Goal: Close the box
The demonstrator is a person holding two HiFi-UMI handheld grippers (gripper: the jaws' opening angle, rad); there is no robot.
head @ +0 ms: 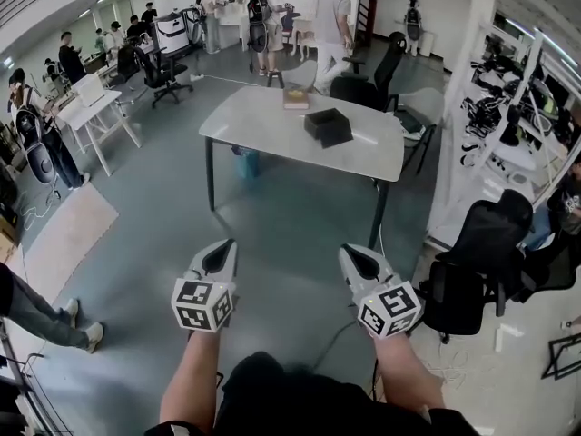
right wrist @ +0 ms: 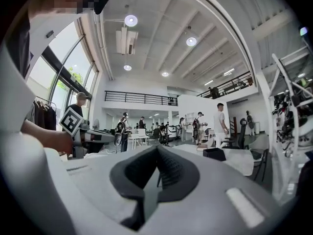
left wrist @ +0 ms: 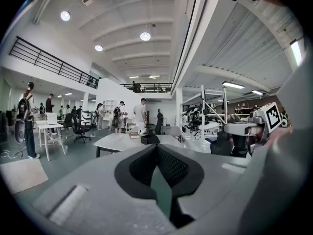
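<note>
A small black box [head: 328, 125] sits on the pale grey table [head: 263, 121] across the room, well beyond both grippers. From here I cannot tell how its lid lies. The same box [left wrist: 150, 139] appears small and far ahead in the left gripper view, and the box [right wrist: 214, 153] lies to the right in the right gripper view. My left gripper [head: 222, 247] and right gripper [head: 353, 252] are held side by side above the floor, pointing toward the table. Both have their jaws shut with nothing between them.
A brown book-like thing [head: 296, 98] lies on the table behind the box. Black office chairs [head: 481, 262] stand at the right and behind the table [head: 379, 75]. Several people stand at the back [head: 331, 25]. White desks [head: 95, 116] and a floor mat [head: 64, 234] are at the left.
</note>
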